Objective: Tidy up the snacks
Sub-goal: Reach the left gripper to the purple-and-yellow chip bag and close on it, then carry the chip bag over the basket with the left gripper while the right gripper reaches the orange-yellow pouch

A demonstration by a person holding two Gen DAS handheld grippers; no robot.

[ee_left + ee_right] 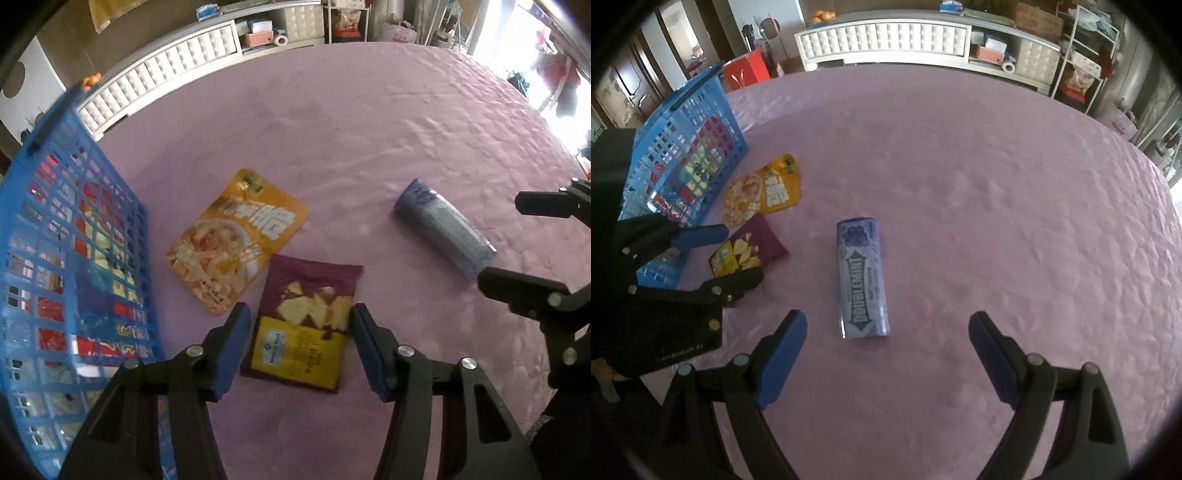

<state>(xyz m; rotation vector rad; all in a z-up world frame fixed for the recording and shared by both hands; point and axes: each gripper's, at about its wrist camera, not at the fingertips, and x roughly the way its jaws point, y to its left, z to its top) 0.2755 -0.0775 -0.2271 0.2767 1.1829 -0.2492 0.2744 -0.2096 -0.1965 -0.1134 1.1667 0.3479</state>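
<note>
Lettering we can read on the snacks

We read "DOUBLEMINT" along the purple-blue cylindrical gum canister [862, 280]; other packets' print stays illegible.

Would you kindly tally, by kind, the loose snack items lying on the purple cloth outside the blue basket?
Flat pouches: 2, the orange pouch and the purple-and-yellow pouch
Gum packs: 1, the blue Doublemint pack
Total: 3
The contents of the blue basket are not counted.

Purple-and-yellow snack pouch [304, 325] lies flat, orange pouch [236, 240] touching at its 11 o'clock, blue basket [70, 258] of snacks at 9, Doublemint bottle [862, 278] lying at 2
</note>
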